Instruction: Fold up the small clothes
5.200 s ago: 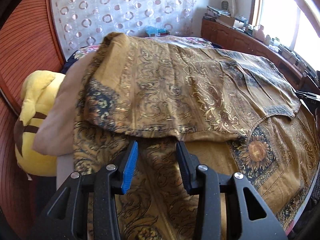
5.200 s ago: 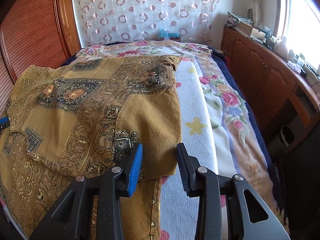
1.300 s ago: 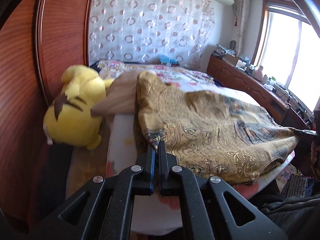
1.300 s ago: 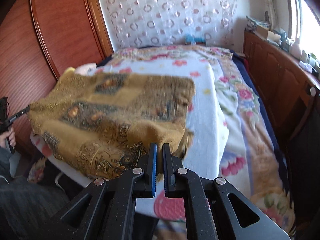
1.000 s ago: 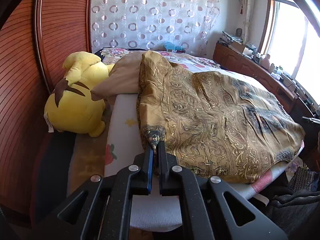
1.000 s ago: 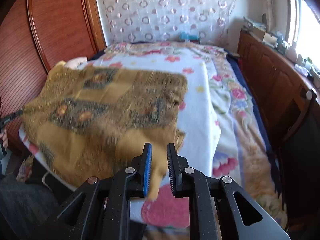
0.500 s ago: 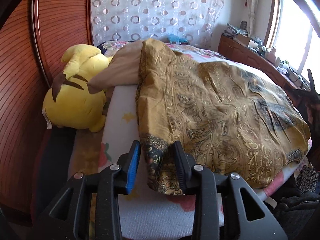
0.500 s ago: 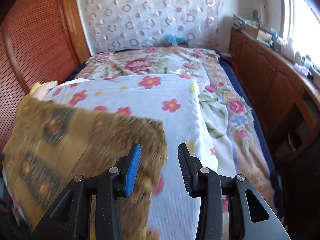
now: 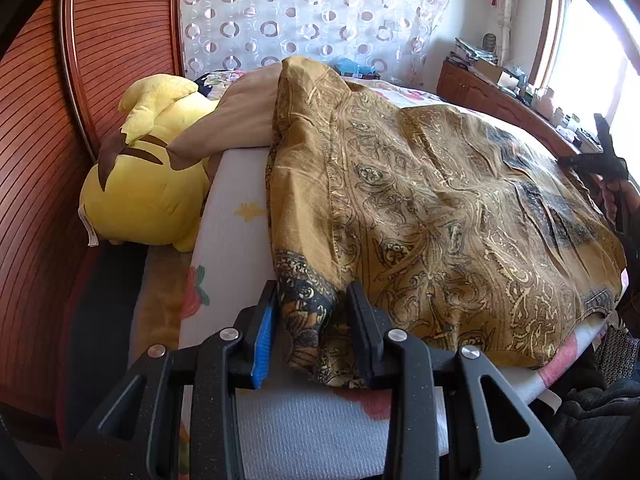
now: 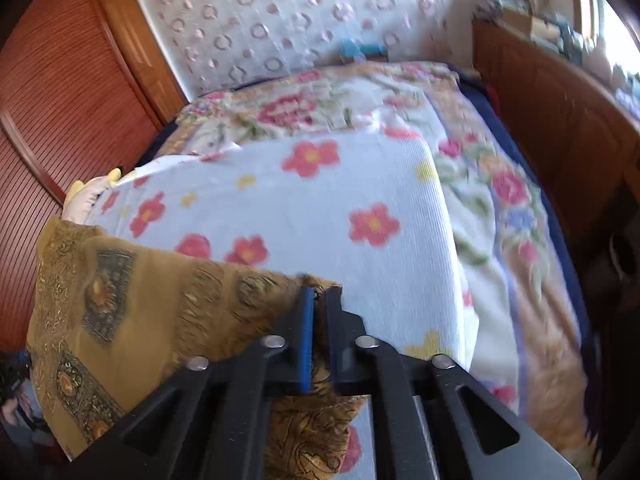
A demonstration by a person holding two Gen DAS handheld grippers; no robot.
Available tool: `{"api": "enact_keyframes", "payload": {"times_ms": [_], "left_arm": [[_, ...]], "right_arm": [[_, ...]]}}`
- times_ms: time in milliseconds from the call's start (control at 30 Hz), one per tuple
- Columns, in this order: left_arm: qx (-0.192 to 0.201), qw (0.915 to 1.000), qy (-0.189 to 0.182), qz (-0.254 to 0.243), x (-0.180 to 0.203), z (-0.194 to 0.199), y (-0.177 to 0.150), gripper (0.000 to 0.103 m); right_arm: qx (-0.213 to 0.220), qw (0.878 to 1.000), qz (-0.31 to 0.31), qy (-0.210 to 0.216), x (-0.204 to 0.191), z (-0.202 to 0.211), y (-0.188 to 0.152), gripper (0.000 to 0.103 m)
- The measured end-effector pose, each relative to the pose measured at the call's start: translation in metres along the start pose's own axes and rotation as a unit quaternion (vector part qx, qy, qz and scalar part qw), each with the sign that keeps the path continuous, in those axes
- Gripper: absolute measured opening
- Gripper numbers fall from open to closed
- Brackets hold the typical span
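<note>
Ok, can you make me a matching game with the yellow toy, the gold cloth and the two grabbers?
Things:
1. yellow plush toy
2. gold patterned cloth
3. left gripper
4. right gripper

States:
A. pinched shut on a cloth corner
B. spread over the flowered blanket
C. open, with a dark cloth corner between its fingers
D. lying beside the wooden slatted wall

Pairs: 1-D, 2-B, 3-C, 4-A

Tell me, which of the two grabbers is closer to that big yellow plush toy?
Left. The left gripper sits open at the garment's corner, the plush toy just beyond. The right gripper pinches the garment's far edge.
</note>
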State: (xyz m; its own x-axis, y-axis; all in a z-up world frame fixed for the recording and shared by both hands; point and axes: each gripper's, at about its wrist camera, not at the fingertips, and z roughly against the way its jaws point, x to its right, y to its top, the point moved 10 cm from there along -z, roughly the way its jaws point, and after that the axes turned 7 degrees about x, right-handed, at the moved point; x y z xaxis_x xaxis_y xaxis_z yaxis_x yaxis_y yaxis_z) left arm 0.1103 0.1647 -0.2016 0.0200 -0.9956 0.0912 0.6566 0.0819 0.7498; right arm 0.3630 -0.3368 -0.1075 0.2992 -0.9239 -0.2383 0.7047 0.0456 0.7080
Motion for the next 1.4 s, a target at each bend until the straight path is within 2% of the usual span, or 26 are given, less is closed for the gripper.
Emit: {"api": "enact_keyframes", "payload": {"times_ms": [67,133,200,333,400,500,600,667,767,967,1067,1133,1300,1400], "left_arm": [[-0.001,1.0,-0.001,0.001,-0.001,0.0,0.001,0.035],[-0.002,1.0,0.001,0.0,0.001,-0.001,0.0,0.035],[-0.003,1.0,0.002,-0.001,0.001,-0.001,0.001,0.035],[0.001,1.0,0.005,0.002,0.002,0.002,0.001,0.035],[0.011,0.9999,0.005,0.007,0.001,0.007,0.004,0.035],[0.013,0.9998,0.011,0.006,-0.002,0.01,0.006,0.035],[0.005,0.9998,0.019,0.005,-0.006,0.007,0.004,0.036],[0.0,0.9997,0.021,0.01,-0.009,0.004,0.002,0.036],[-0.004,0.9996,0.019,0.019,-0.012,0.002,-0.001,0.036],[0.0,0.9996,0.018,0.022,-0.013,0.002,0.001,0.036],[0.001,0.9994,-0.001,0.034,-0.01,0.0,0.002,0.037],[0.0,0.9996,0.001,0.029,-0.005,0.0,0.002,0.036],[-0.003,0.9999,0.005,0.016,0.002,-0.002,0.003,0.036],[-0.003,0.9999,0.005,0.015,0.003,-0.003,0.003,0.036]], "right_arm": [[0.062,0.998,0.008,-0.011,-0.002,0.019,0.024,0.001],[0.136,0.99,0.003,-0.03,-0.001,0.046,0.049,0.001],[0.168,0.984,0.009,-0.052,-0.002,0.059,0.062,0.0],[0.118,0.987,0.045,-0.1,0.0,0.032,0.055,0.001],[0.088,0.989,0.044,-0.112,0.007,0.019,0.044,0.001],[0.068,0.991,0.046,-0.109,0.014,0.013,0.033,0.002],[0.064,0.989,0.056,-0.117,0.019,0.018,0.028,0.018],[0.067,0.99,0.065,-0.11,0.011,0.021,0.027,0.035],[0.072,0.989,0.082,-0.101,0.003,0.037,0.022,0.045],[0.082,0.988,0.116,-0.062,-0.03,0.076,-0.011,0.047],[0.073,0.99,0.118,-0.022,-0.05,0.083,-0.037,0.048],[0.065,0.99,0.125,-0.004,-0.061,0.084,-0.054,0.048],[0.045,0.985,0.164,0.0,-0.076,0.083,-0.091,0.049],[0.036,0.986,0.163,0.008,-0.078,0.084,-0.103,0.049]]}}
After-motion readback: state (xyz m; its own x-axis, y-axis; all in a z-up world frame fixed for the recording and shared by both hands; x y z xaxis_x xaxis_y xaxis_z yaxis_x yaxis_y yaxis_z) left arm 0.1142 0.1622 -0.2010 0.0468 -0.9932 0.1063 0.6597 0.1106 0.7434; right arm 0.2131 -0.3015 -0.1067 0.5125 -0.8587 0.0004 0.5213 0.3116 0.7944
